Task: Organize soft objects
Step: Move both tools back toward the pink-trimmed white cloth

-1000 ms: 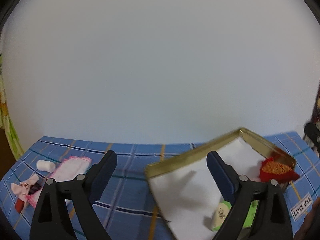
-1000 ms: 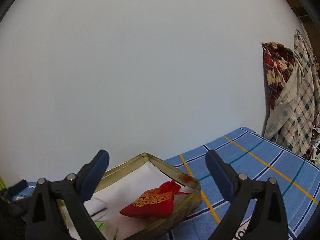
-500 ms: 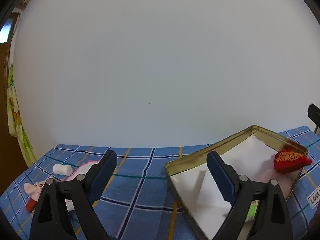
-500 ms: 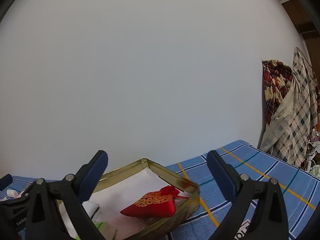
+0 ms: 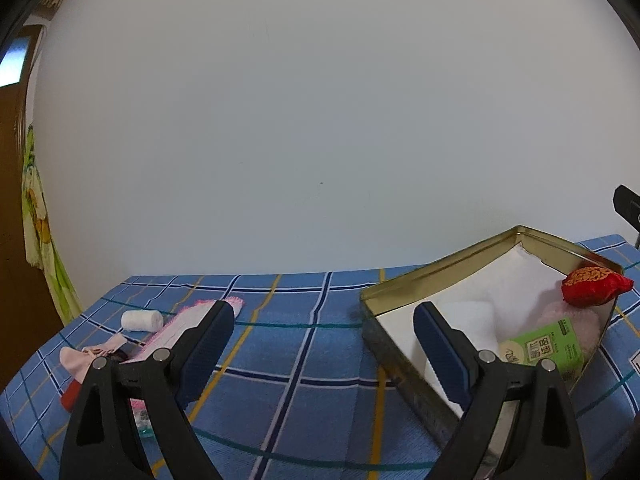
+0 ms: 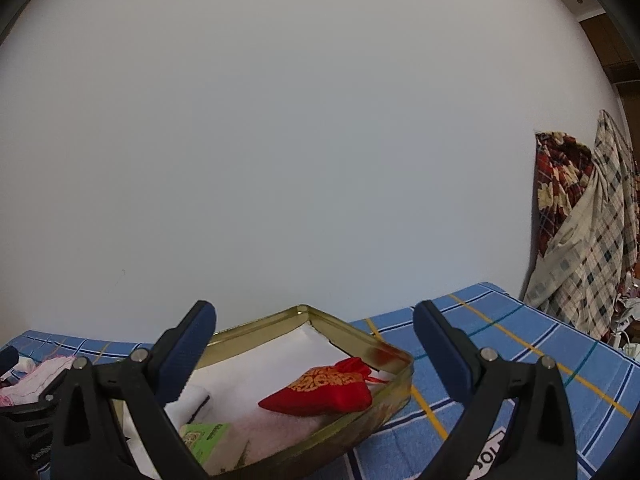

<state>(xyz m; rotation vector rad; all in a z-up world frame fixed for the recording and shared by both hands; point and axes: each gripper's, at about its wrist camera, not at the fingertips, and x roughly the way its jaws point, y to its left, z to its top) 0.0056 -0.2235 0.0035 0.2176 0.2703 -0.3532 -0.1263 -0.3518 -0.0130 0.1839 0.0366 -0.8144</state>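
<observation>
A gold metal tin (image 5: 436, 270) (image 6: 352, 330) lined with white sits on the blue plaid cloth (image 5: 304, 340). Inside lie a red embroidered pouch (image 5: 592, 286) (image 6: 324, 390), a green tissue pack (image 5: 546, 346) (image 6: 204, 440), a white roll and something pale pink. Left of the tin, a small white roll (image 5: 142, 320), a pink-edged cloth (image 5: 188, 322) and a pink bow (image 5: 90, 358) lie on the cloth. My left gripper (image 5: 324, 338) hangs open above the cloth between those items and the tin. My right gripper (image 6: 314, 340) hangs open over the tin, holding nothing.
A white wall (image 5: 320, 120) backs the table. Patterned fabrics (image 6: 584, 240) hang at the right beyond the table's edge. A yellow-green cloth (image 5: 40, 232) hangs by a wooden door at the left. Bare plaid cloth (image 6: 520, 344) stretches right of the tin.
Both grippers have risen and tilted up, showing more wall. The left view has swung leftward, so the tin sits further right. Both stay open.
</observation>
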